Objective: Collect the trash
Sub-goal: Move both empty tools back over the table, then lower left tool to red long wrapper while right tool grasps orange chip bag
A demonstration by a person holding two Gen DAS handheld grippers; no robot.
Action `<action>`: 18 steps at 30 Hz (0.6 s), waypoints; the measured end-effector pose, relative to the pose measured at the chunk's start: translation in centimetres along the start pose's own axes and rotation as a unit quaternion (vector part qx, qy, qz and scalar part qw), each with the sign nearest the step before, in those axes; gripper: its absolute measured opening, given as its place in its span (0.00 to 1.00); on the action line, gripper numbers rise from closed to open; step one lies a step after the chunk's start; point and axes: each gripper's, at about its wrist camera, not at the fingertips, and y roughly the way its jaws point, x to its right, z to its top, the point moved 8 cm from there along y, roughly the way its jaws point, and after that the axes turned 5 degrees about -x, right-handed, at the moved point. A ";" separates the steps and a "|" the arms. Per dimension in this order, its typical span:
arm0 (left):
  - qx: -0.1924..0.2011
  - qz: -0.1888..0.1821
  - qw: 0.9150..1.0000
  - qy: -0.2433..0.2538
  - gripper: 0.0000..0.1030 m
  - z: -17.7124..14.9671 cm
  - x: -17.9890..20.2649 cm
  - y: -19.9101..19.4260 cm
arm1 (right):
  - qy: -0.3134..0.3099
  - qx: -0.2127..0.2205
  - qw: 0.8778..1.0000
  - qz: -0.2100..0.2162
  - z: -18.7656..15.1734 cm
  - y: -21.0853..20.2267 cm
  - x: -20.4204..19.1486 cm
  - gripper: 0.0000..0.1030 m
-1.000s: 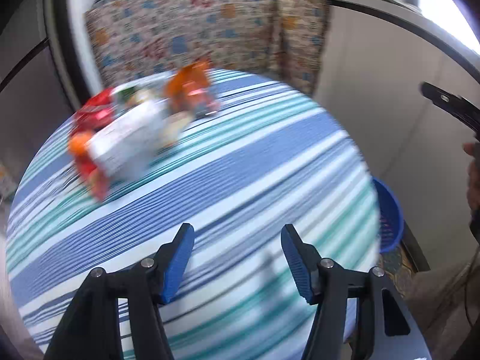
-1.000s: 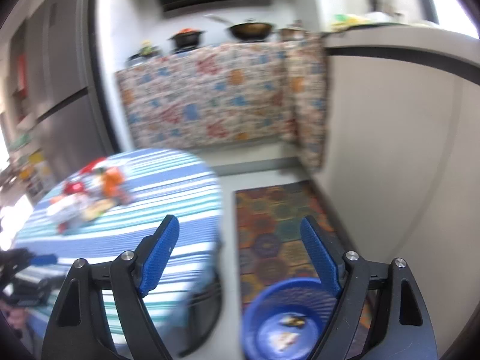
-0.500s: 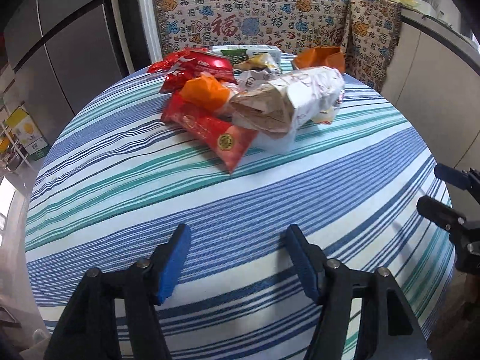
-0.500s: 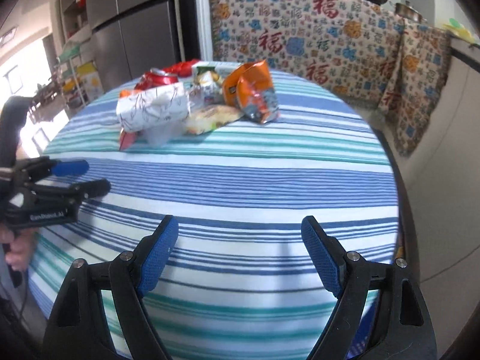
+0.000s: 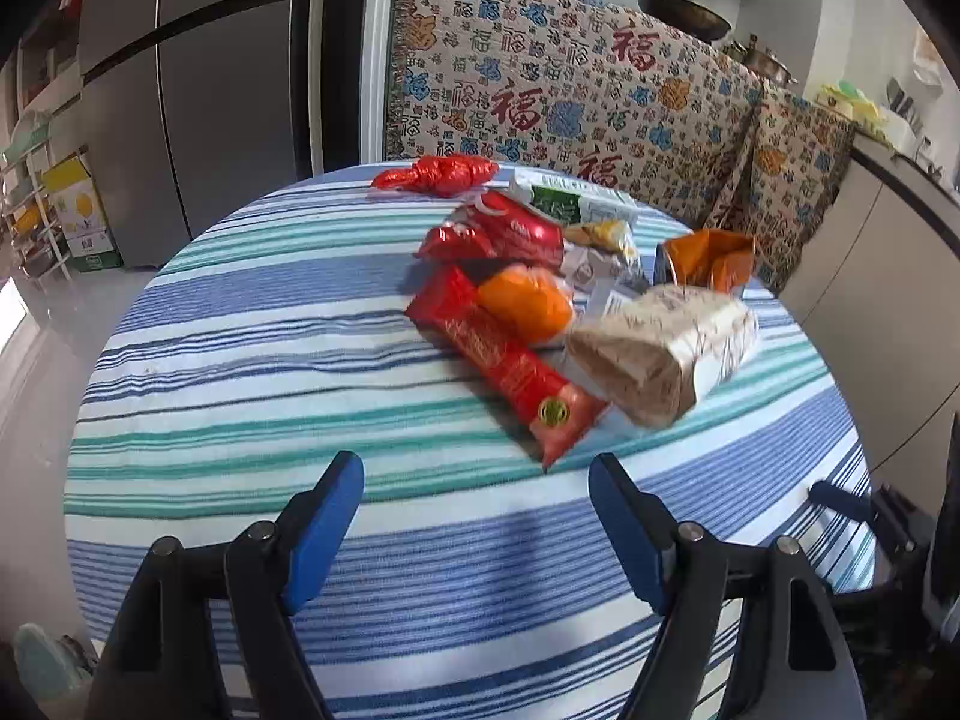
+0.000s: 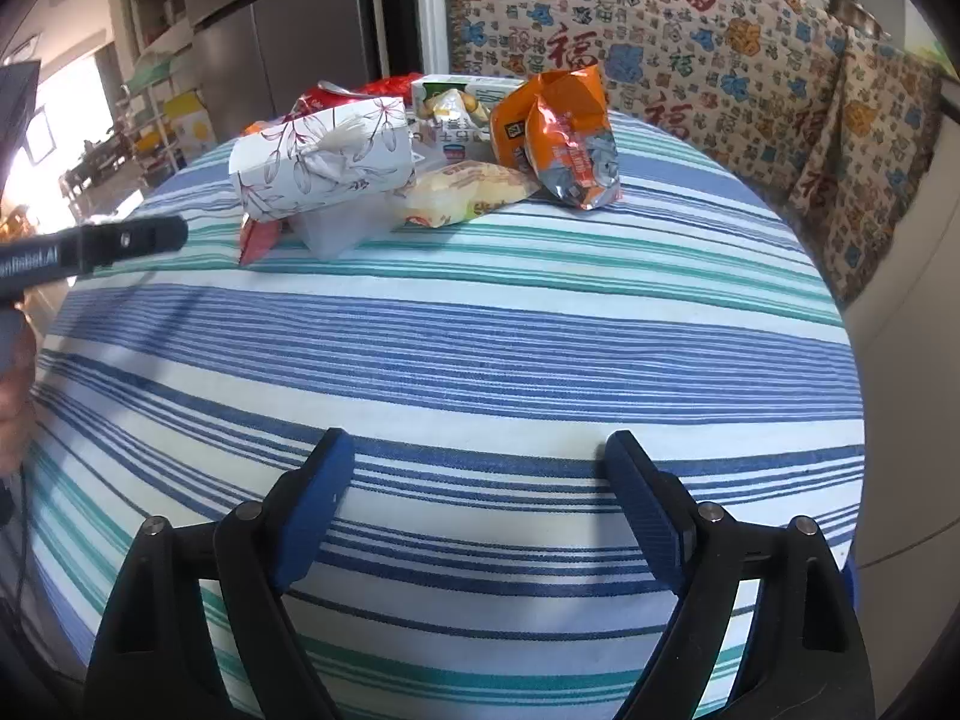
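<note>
Left tongs: blue-padded fingers spread apart, nothing between them, held over the near edge of the round desk, which is covered in a blue, teal and white striped woven cloth.

Trash sits in 1 loose pile toward the far edge of the desk. From the left in the left wrist view: a crumpled glossy red wrapper at the far rim; a long flat red foil packet, its long axis running from the pile's middle toward the near edge, tapered end nearest the left tongs; a rounded orange bag resting on that packet; a boxy paper tissue pack with a floral print, lying on its side, long axis slanting toward the far right; an upright creased orange snack bag behind it.

Right tongs: fingers likewise wide apart and unloaded, over the near edge, well apart from the pile.
</note>
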 end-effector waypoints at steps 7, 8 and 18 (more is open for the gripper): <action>-0.015 0.001 0.999 -0.036 0.78 3.2 -0.8 3.4 | -0.002 0.003 1.000 0.001 -0.1 -0.1 -0.1 0.85; -0.024 -0.003 0.999 -0.047 0.78 3.4 -1.0 4.2 | -0.002 0.003 1.000 0.001 -0.2 -0.1 -0.1 0.85; -0.061 -0.050 0.997 -0.021 0.23 2.8 -0.4 5.4 | -0.003 0.004 1.000 0.002 -0.2 -0.1 -0.2 0.85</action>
